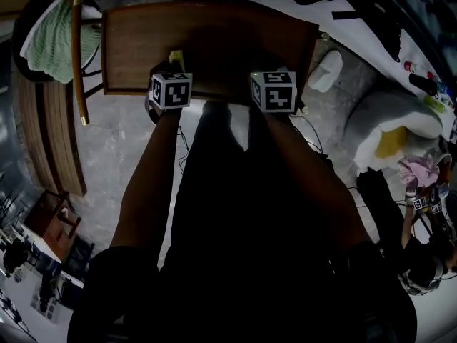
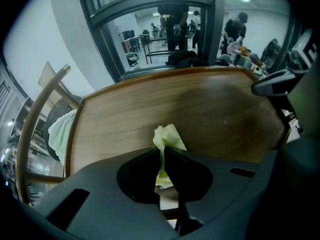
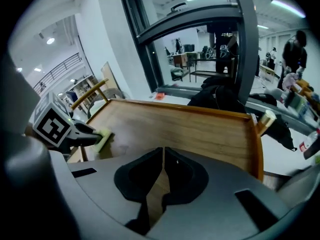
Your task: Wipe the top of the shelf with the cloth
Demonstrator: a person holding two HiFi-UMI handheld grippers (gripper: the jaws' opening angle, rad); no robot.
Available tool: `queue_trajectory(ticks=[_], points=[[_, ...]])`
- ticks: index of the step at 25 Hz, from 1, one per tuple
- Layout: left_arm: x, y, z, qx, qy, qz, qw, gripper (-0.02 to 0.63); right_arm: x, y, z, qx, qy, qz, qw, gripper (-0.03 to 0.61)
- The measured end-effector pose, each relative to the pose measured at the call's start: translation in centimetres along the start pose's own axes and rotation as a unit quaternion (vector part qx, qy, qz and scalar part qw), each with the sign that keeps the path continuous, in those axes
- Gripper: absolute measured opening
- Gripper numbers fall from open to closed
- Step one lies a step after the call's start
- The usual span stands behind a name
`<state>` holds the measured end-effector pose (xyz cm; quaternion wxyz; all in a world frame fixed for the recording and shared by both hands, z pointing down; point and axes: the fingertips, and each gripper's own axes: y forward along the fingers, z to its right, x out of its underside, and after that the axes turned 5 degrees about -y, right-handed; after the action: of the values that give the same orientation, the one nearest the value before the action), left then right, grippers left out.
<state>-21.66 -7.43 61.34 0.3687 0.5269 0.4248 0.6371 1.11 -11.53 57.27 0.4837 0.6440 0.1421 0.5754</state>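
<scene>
The shelf top is a brown wooden board with a raised rim, seen from above in the head view. My left gripper is shut on a pale yellow-green cloth that sticks out past the jaws over the near edge of the wood. In the head view the cloth shows just beyond the left marker cube. My right gripper is shut with nothing in it, held over the near edge of the shelf top. The left gripper with the cloth shows at the left of the right gripper view.
A wooden chair with a light green towel stands left of the shelf. A white bottle and a white-and-yellow bundle lie on the floor at the right. A glass wall stands behind the shelf.
</scene>
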Motion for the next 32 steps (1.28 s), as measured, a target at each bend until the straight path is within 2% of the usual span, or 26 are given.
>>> queue_trajectory(ticks=[7,15,21,32], points=[[-1.7,-0.7,9.5,0.036,0.059,0.000,0.9976,0.017,3.8,-3.2,5.7,0.022,0.025,-0.022,0.999,0.026],[-2.8,-1.2,19.3,0.079,0.110,-0.003,0.9909,0.017,5.5,-6.5,10.5,0.031,0.040,-0.013,0.999,0.026],[-3.6,-1.8,25.5,0.100,0.124,-0.001,0.9873,0.017,6.2,-8.5,13.3,0.031,0.036,-0.010,0.999,0.026],[-4.9,-2.9,31.7,0.133,0.107,0.012,0.9853,0.017,6.7,-10.3,16.1,0.039,0.026,-0.004,0.999,0.026]])
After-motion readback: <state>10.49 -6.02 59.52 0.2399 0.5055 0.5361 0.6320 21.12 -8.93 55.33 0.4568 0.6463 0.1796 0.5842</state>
